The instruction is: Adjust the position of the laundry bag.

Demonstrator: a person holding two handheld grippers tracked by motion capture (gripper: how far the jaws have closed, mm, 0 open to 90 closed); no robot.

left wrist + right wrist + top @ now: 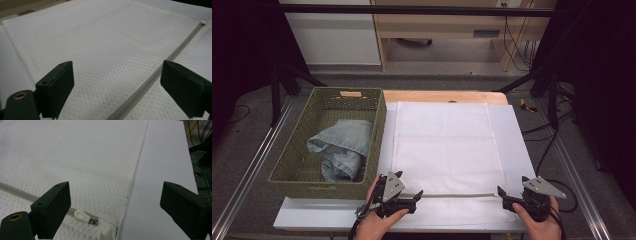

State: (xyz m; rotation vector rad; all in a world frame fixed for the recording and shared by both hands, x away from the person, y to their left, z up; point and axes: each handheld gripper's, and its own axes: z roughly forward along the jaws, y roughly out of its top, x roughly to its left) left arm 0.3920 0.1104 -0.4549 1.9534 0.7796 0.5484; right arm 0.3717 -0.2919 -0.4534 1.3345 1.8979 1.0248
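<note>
A white mesh laundry bag lies flat on the white table. Its grey zipper runs across near the front edge. My left gripper is at the zipper's left end, open, with nothing between its jaws. In the left gripper view the zipper passes diagonally under the right jaw. My right gripper hovers open at the zipper's right end. The right gripper view has the white zipper pull beside the left jaw, close to the bag's edge.
A green woven basket stands at the table's left and holds folded blue jeans. Bare table lies right of the bag. Black frame legs and cables stand on the floor beyond the right table edge.
</note>
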